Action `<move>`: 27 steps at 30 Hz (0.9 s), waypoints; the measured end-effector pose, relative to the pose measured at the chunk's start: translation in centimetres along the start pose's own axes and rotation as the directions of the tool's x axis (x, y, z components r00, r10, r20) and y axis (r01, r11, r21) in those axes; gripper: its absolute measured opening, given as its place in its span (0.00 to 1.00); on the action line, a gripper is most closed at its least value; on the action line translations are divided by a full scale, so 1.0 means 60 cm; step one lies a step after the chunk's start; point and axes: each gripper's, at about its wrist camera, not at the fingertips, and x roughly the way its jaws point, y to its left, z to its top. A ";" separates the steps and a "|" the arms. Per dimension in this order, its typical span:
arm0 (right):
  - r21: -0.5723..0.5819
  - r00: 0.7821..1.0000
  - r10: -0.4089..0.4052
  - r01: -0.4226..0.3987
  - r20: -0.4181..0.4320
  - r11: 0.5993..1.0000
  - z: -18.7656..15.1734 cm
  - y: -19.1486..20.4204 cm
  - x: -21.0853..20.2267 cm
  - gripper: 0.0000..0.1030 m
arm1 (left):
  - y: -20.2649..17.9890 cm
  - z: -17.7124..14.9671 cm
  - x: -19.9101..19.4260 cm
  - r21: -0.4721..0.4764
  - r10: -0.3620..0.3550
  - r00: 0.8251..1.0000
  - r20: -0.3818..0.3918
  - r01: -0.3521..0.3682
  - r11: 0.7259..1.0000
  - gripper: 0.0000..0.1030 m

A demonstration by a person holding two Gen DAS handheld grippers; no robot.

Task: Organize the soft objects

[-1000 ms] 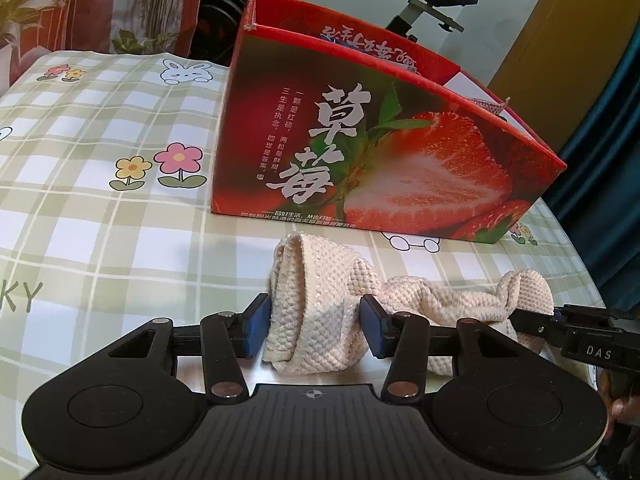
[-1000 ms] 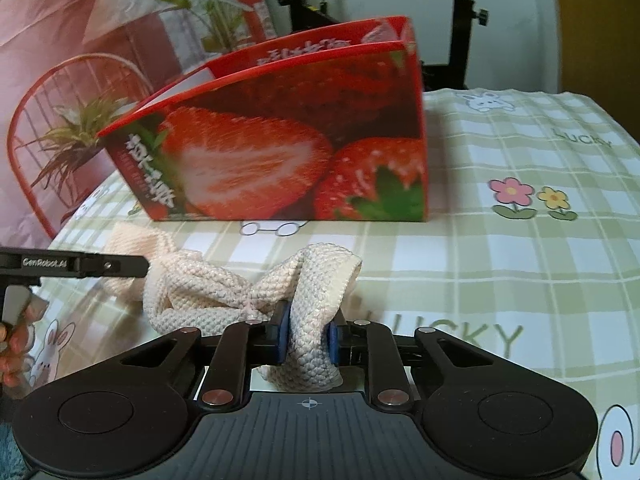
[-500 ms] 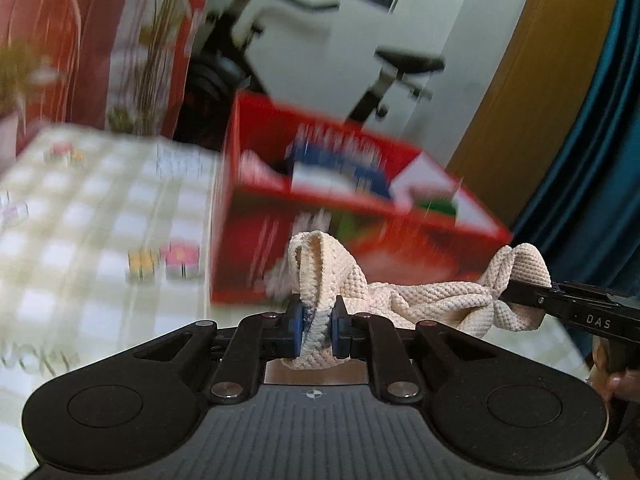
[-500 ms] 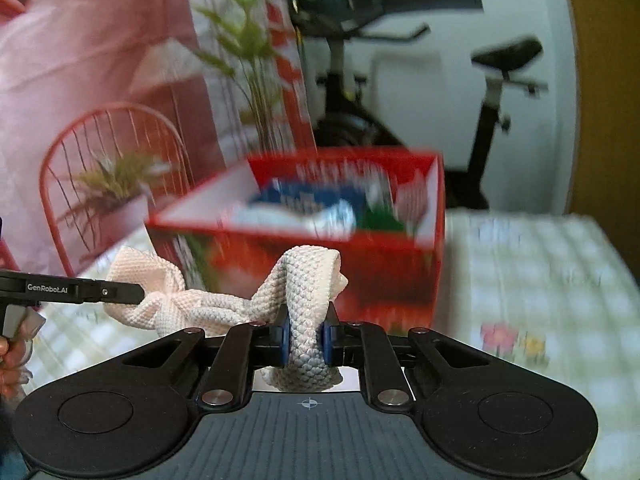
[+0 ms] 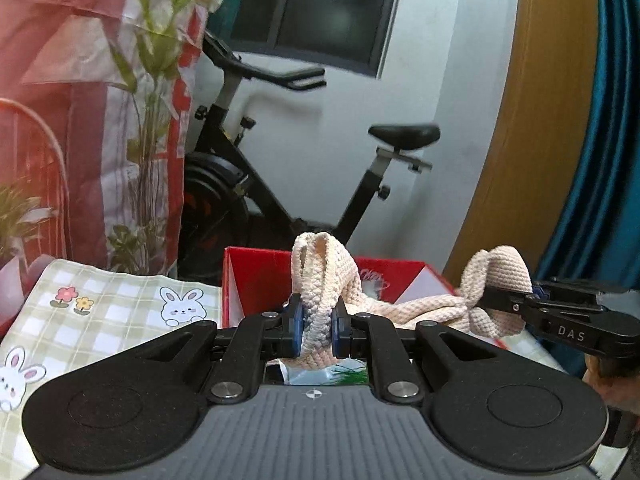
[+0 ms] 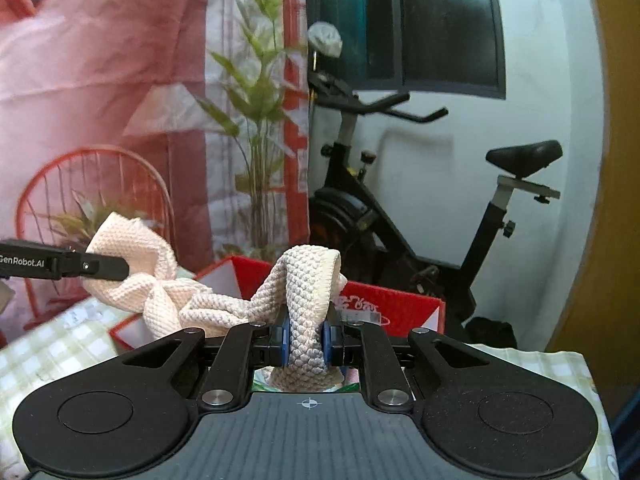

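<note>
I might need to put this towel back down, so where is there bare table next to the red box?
Bare checked tablecloth lies left of the red box in the left wrist view, and another patch lies right of it in the right wrist view. The box already holds items.

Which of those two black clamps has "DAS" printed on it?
The right gripper, pinching the far end of the cream cloth. The left gripper, clamped on the other end, reads "GenRobot.AI".

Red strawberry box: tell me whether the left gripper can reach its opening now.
Probably yes: the left gripper, shut on the cream knitted cloth, hangs just before the box with nothing between.
</note>
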 end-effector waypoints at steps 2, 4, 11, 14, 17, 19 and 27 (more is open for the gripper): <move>-0.027 0.999 -0.002 0.001 -0.044 1.000 -0.004 0.006 0.028 0.13 | -0.004 0.000 0.024 0.023 0.007 0.999 -0.043 -0.006 1.000 0.14; -0.054 0.996 -0.006 0.001 -0.091 0.999 -0.011 0.010 0.052 0.13 | -0.004 -0.005 0.051 0.047 0.019 0.996 -0.087 -0.015 0.999 0.14; -0.056 0.974 -0.021 0.008 -0.224 0.998 -0.055 0.010 0.110 0.13 | -0.003 -0.047 0.109 0.076 0.015 0.974 -0.226 0.003 0.997 0.14; -0.052 0.970 -0.029 0.017 -0.242 0.999 -0.068 0.009 0.116 0.14 | -0.002 -0.055 0.115 0.093 0.023 0.969 -0.245 0.000 0.996 0.15; -0.044 0.970 -0.039 0.029 -0.239 0.999 -0.072 0.008 0.114 0.18 | 0.006 -0.054 0.116 0.084 0.020 0.969 -0.246 0.001 0.996 0.28; -0.051 0.972 -0.049 0.039 -0.230 0.998 -0.072 0.005 0.110 0.20 | 0.006 -0.054 0.108 0.081 0.016 0.970 -0.244 0.004 0.997 0.51; -0.045 0.983 -0.097 0.091 -0.157 0.995 -0.048 -0.001 0.077 0.73 | -0.015 -0.030 0.069 0.133 0.068 0.984 -0.165 -0.047 0.990 0.98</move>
